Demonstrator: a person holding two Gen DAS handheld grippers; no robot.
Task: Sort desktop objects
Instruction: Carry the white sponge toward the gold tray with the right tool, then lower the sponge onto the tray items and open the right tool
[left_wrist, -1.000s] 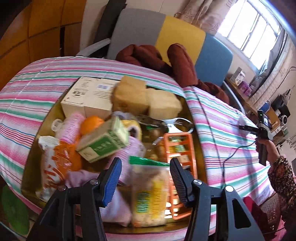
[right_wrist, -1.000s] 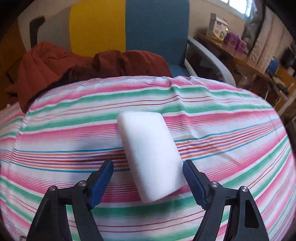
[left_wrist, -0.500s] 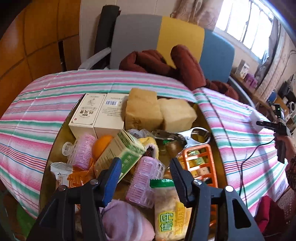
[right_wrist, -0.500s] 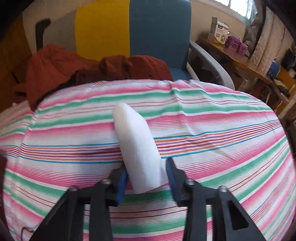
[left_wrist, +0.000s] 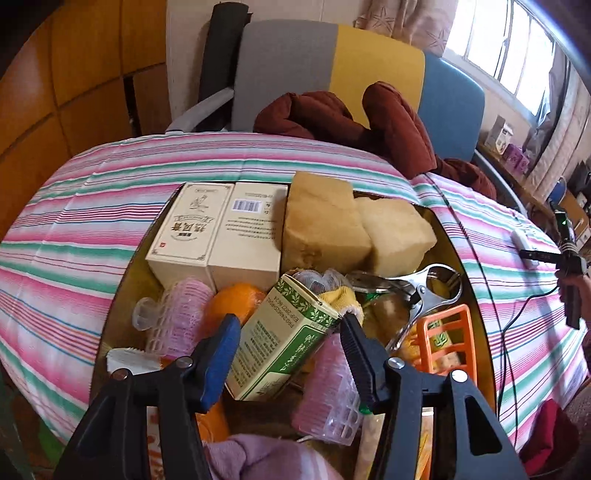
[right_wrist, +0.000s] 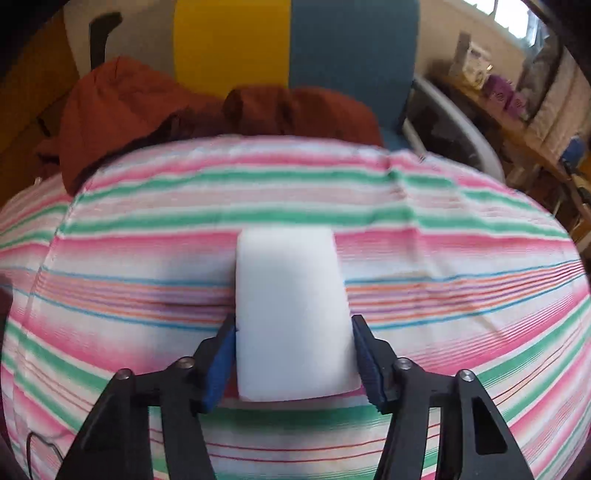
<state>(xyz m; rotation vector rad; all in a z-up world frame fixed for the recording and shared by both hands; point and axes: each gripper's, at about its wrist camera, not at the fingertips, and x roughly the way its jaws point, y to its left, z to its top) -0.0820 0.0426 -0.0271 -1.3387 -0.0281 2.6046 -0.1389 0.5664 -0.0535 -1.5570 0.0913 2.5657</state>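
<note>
**A:** Striped cloth (right_wrist: 424, 258) all over the table, chair with a rust-red blanket (left_wrist: 332, 114) behind it. So where are we with the sorting?

**B:** Barely into it, we'd say. Nearly everything sits piled in the round gold tray (left_wrist: 122, 295): two cream boxes (left_wrist: 218, 236) at its far edge, two tan sponge blocks (left_wrist: 351, 229) beside them, an orange (left_wrist: 232, 299), pink hair rollers (left_wrist: 177, 314), an orange basket (left_wrist: 447, 343) at the tray's right edge, metal tongs (left_wrist: 417, 291), some snack bags at the near edge.

**A:** And our left gripper (left_wrist: 288, 350)?

**B:** Fingers fairly wide and opening a bit, either side of the tilted green-and-cream carton (left_wrist: 280, 339). Blue pad is close to the carton's side but we don't see either pad pressing, so no grip yet.

**A:** Right side?

**B:** Right gripper (right_wrist: 293, 356) is off the tray, over bare cloth. Its fingers are closed against the long sides of the white foam block (right_wrist: 291, 314). That block looks like the only thing pulled out so far.

**A:** So what's left?

**B:** Pretty much the whole pile. We can't see any sorted groups on the cloth.
</note>
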